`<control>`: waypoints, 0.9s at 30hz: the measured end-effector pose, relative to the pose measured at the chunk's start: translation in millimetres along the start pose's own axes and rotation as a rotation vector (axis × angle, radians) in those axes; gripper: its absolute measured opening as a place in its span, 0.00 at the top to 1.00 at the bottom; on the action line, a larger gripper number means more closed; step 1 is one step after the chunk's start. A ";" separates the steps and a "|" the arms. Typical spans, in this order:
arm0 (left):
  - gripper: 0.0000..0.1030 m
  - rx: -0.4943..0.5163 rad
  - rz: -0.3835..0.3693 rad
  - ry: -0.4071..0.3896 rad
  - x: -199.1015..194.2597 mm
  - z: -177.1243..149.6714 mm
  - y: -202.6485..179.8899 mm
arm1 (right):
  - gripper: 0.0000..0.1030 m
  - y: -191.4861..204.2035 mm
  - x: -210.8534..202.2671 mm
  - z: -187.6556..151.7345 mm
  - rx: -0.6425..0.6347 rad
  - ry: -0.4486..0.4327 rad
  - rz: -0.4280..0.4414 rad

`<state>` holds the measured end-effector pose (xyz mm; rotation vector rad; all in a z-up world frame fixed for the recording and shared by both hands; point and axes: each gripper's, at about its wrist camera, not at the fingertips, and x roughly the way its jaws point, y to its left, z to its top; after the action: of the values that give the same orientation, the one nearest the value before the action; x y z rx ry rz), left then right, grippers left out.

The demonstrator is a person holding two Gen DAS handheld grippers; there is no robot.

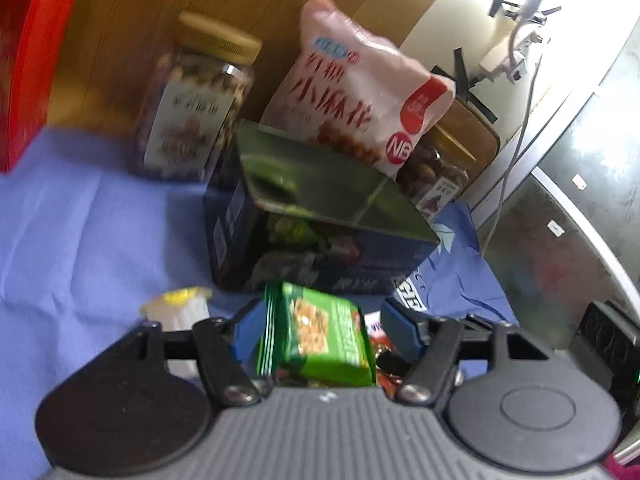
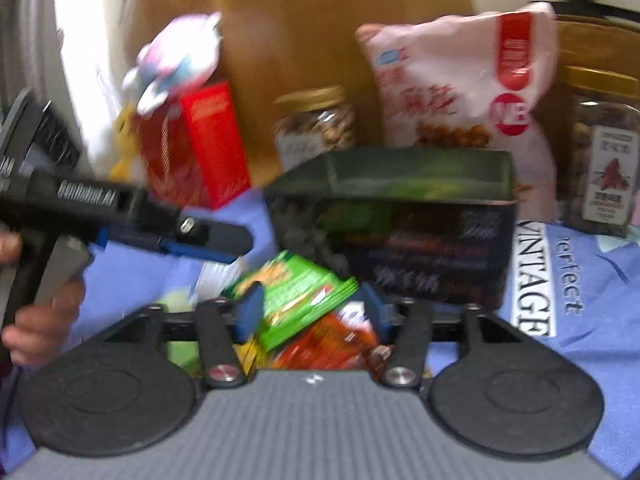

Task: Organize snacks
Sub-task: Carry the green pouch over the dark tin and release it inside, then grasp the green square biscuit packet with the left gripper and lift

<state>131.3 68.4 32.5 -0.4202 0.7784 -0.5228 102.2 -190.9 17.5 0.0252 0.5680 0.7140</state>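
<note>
dark open tin: green packets inside | behind tin: nut jar, pink bag "NB" | cloth "VINTAGE" | left gripper, right gripper: both released, green packet lying between jaws

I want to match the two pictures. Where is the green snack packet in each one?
Left wrist view: the green snack packet sits bottom middle, between the blue fingers.
Right wrist view: it lies bottom middle, slightly left, tilted, below the dark open box.
Shared landmark: the dark open box, just behind the packet in both.
</note>
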 end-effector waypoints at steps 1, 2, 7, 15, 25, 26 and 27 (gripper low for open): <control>0.32 -0.013 -0.006 0.009 3.4 -0.2 2.2 | 0.33 5.1 2.2 -1.6 -0.028 0.011 -0.011; 0.32 -0.016 -0.011 0.018 7.1 0.6 3.1 | 0.32 10.0 4.5 -2.9 -0.059 0.018 -0.029; 0.45 -0.048 -0.003 0.075 29.0 -4.5 7.7 | 0.31 15.8 26.1 -4.8 -0.129 0.068 -0.089; 0.59 -0.015 -0.032 0.004 0.4 -17.6 -10.8 | 0.49 31.5 13.9 -6.6 -0.191 0.012 -0.087; 0.58 0.042 -0.027 -0.140 -85.2 -56.0 -35.7 | 0.50 82.6 -54.8 -7.4 -0.274 -0.176 0.027; 0.58 0.019 -0.026 -0.136 -90.7 -63.9 -30.1 | 0.50 90.4 -54.7 -11.8 -0.288 -0.165 0.045; 0.58 -0.006 -0.020 -0.134 -96.2 -72.2 -23.5 | 0.50 97.3 -53.2 -16.4 -0.300 -0.152 0.061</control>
<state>13.0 94.1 51.5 -0.4641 0.6476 -0.5061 1.8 -152.7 49.8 -0.1811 0.3118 0.8435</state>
